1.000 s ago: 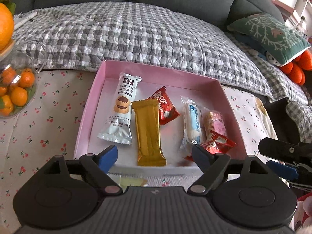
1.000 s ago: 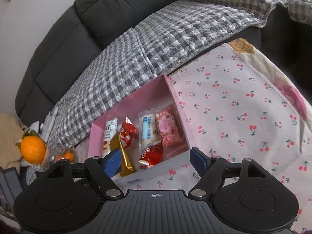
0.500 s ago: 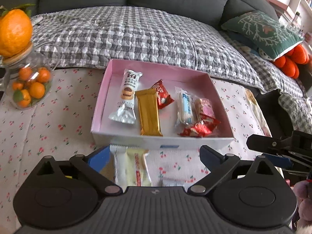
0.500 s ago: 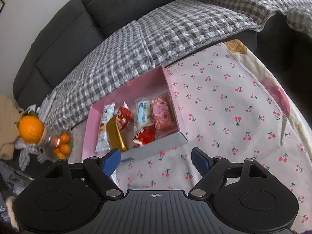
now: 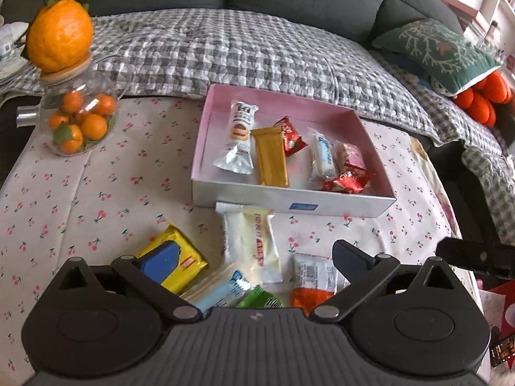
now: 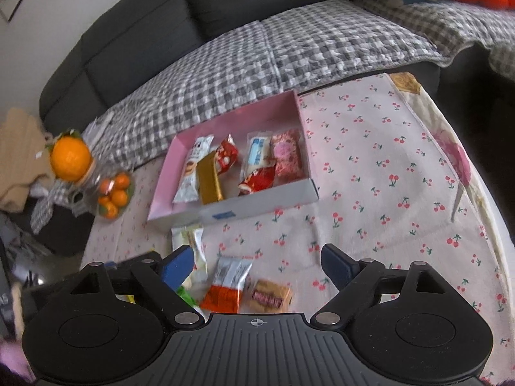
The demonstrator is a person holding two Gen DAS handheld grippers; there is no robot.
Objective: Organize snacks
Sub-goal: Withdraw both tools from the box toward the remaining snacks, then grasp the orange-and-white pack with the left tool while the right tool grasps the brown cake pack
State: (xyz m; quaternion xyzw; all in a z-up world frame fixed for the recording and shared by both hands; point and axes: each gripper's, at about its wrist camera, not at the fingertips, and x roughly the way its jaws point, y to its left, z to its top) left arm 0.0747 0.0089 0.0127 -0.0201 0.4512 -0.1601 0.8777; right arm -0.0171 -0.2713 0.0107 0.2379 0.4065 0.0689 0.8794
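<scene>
Cherry-print cloth (image 5: pixel 96 193); glass jar (image 5: pixel 80 122) well left of pink box (image 5: pixel 289 202).

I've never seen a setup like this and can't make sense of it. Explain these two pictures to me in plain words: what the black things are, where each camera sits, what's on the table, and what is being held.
No robot arm here: a person holds a two-finger gripper in each hand, with a wide-angle camera on each looking forward along its fingers. The black shape at the bottom of each picture is that gripper's body.

One picture is from the left gripper, the other from the right gripper. Both have their jaws opening with nothing between them, so nothing is held.

On the cherry-print tablecloth stands a pink box with several wrapped snacks already inside, such as a gold bar. Loose snacks lie in front of it: a yellow packet, a white packet and an orange-and-white packet. A glass jar of small oranges stands to the left.
</scene>
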